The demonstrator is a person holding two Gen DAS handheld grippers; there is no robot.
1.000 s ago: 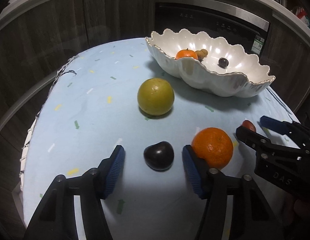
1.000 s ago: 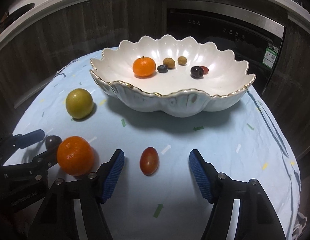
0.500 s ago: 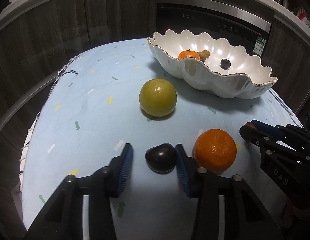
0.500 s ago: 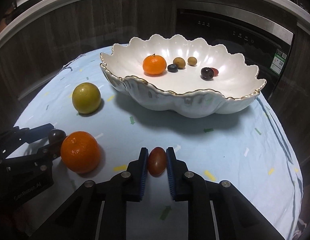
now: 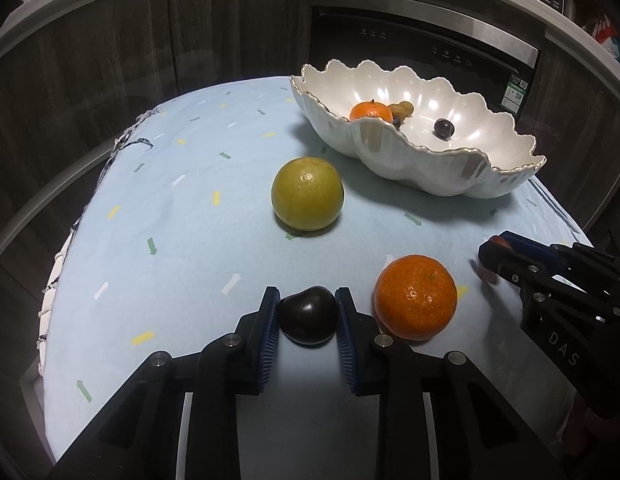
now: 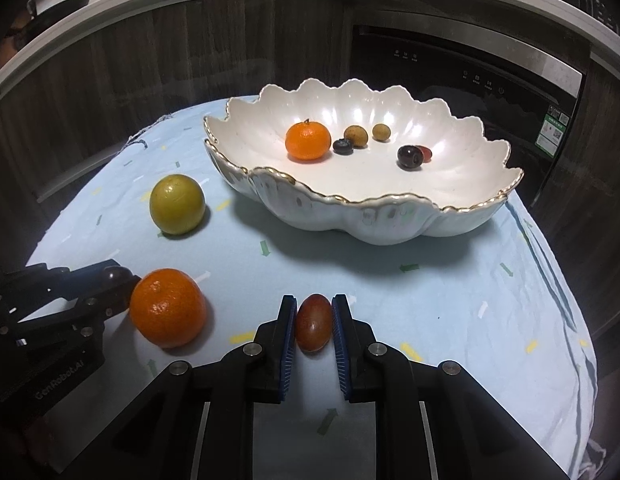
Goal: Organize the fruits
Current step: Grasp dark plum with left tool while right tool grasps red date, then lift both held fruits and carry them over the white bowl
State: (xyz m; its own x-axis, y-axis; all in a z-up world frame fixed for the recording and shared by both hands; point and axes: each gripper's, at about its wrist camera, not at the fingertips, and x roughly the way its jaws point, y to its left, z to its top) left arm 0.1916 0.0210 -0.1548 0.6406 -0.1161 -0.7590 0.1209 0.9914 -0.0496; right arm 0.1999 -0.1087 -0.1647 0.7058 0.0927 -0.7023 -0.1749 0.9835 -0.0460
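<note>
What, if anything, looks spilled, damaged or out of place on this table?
Nothing stands out. The bowl sits upright with small fruit inside, and nothing is spilled or broken. The green fruit and orange simply lie on the cloth, not yet sorted.

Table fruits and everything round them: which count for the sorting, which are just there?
Job:
- dark plum, left gripper closing on it
- red tomato, in right gripper
- big orange
- green citrus
- white bowl

Just there:
- tablecloth
- oven
- cabinets
</note>
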